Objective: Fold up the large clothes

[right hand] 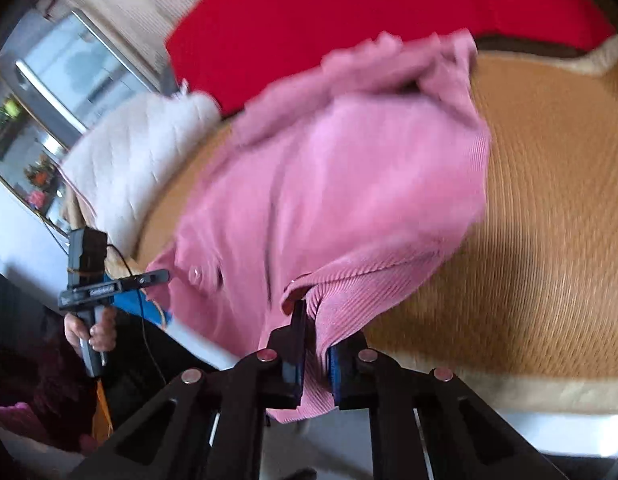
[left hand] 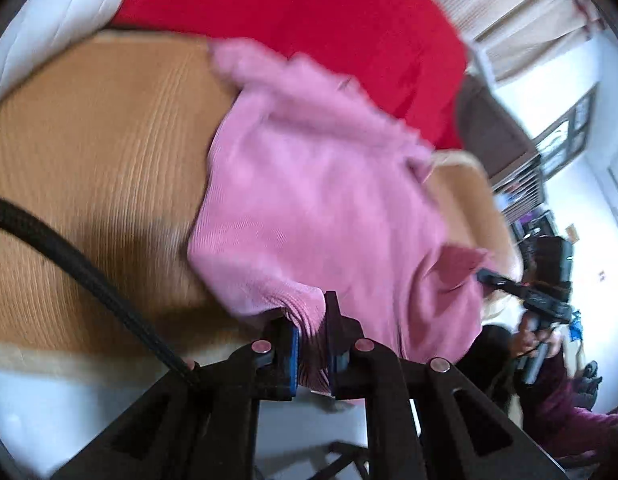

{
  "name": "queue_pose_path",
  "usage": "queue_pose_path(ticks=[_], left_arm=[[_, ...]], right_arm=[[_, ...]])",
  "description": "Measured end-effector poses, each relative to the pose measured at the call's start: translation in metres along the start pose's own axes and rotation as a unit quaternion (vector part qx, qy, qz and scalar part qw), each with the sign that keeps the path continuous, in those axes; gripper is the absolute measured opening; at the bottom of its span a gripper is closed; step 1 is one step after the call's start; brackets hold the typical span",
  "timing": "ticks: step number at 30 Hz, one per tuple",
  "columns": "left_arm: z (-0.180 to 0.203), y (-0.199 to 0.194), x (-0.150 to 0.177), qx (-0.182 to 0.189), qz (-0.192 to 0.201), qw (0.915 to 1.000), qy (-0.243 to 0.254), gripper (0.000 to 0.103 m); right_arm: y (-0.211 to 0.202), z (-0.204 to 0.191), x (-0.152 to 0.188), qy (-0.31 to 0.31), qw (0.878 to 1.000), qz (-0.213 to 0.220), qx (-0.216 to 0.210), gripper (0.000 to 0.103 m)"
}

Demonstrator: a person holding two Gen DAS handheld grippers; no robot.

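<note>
Now each tool pinches the pink garment's ribbed edge above bare mat.

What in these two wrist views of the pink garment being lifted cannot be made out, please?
- Pink garment: its type and far end, smeared by motion blur in both views.
- Its gripped hem: hidden between the left gripper and the right gripper pads.
- Woven mat beneath it: covered.
</note>
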State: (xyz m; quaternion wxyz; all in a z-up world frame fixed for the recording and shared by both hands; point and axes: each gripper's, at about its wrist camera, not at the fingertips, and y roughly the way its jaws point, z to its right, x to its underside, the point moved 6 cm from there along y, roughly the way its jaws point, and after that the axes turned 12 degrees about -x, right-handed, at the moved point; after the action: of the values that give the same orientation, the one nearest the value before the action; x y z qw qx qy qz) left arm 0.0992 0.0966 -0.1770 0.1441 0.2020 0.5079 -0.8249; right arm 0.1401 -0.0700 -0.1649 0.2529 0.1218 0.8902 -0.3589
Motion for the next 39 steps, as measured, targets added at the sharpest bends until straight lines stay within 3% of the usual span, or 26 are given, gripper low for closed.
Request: queue_pose_path(ticks=[4, 8, 12, 14, 16, 20, 22, 23, 25, 26, 27, 28, 30, 31, 33, 35, 37, 39], left_arm=[[0.003, -0.023, -0.070, 0.024, 0.042, 0.9988, -0.008, 0.011], [-0.004, -0.021, -0.146, 0.009, 0.074, 0.9971, -0.017, 0.011], [-0.017, 0.019, -0.234, -0.012, 0.089, 0.9948, -0.049, 0.011], [-0.025, 0.047, -0.273, -0.017, 0.093, 0.9931, -0.069, 0.013], [-0.033, 0.089, -0.297, -0.042, 0.088, 0.9917, -0.084, 0.016], [-0.067, 0.178, -0.305, -0.081, 0.022, 0.9845, -0.154, 0.017], [-0.079, 0.199, -0.304, -0.068, 0.029, 0.9802, -0.184, 0.018], [-0.081, 0.200, -0.304, -0.045, 0.041, 0.9775, -0.202, 0.027], [-0.084, 0.189, -0.303, 0.021, 0.085, 0.9653, -0.246, 0.045], [-0.085, 0.184, -0.300, 0.031, 0.105, 0.9603, -0.257, 0.053], [-0.084, 0.167, -0.296, 0.028, 0.151, 0.9509, -0.269, 0.058], [-0.083, 0.152, -0.292, 0.011, 0.193, 0.9433, -0.270, 0.070], [-0.079, 0.127, -0.289, -0.022, 0.238, 0.9328, -0.270, 0.078], [-0.073, 0.117, -0.287, -0.042, 0.232, 0.9350, -0.265, 0.078], [-0.060, 0.115, -0.281, -0.065, 0.195, 0.9467, -0.248, 0.078], [-0.037, 0.116, -0.266, -0.075, 0.172, 0.9577, -0.218, 0.078], [-0.018, 0.123, -0.254, -0.114, 0.140, 0.9670, -0.180, 0.078], [-0.009, 0.128, -0.233, -0.160, 0.104, 0.9712, -0.143, 0.078]], right_arm=[[-0.009, 0.001, -0.060, -0.005, 0.999, 0.047, -0.013, 0.010], [-0.019, 0.025, -0.130, 0.017, 0.994, 0.110, -0.012, 0.010], [-0.028, 0.075, -0.214, 0.069, 0.977, 0.198, -0.023, 0.010], [-0.023, 0.103, -0.244, 0.098, 0.970, 0.221, -0.036, 0.010], [0.000, 0.134, -0.270, 0.125, 0.967, 0.219, -0.035, 0.010], [0.058, 0.199, -0.279, 0.220, 0.957, 0.185, -0.038, 0.014], [0.068, 0.228, -0.274, 0.269, 0.943, 0.191, -0.050, 0.016], [0.056, 0.249, -0.271, 0.292, 0.931, 0.208, -0.071, 0.016], [0.042, 0.266, -0.266, 0.326, 0.910, 0.240, -0.090, 0.027], [0.033, 0.269, -0.264, 0.333, 0.902, 0.259, -0.090, 0.053], [0.023, 0.270, -0.262, 0.332, 0.896, 0.281, -0.085, 0.083], [0.009, 0.265, -0.259, 0.320, 0.891, 0.315, -0.070, 0.086], [0.002, 0.247, -0.264, 0.280, 0.903, 0.315, -0.076, 0.086], [0.002, 0.234, -0.267, 0.258, 0.915, 0.304, -0.066, 0.086], [0.003, 0.199, -0.270, 0.189, 0.941, 0.279, -0.027, 0.084], [0.013, 0.170, -0.269, 0.133, 0.959, 0.249, 0.006, 0.083], [0.022, 0.151, -0.257, 0.093, 0.974, 0.206, 0.032, 0.076], [0.039, 0.143, -0.252, 0.080, 0.980, 0.171, 0.056, 0.068]])
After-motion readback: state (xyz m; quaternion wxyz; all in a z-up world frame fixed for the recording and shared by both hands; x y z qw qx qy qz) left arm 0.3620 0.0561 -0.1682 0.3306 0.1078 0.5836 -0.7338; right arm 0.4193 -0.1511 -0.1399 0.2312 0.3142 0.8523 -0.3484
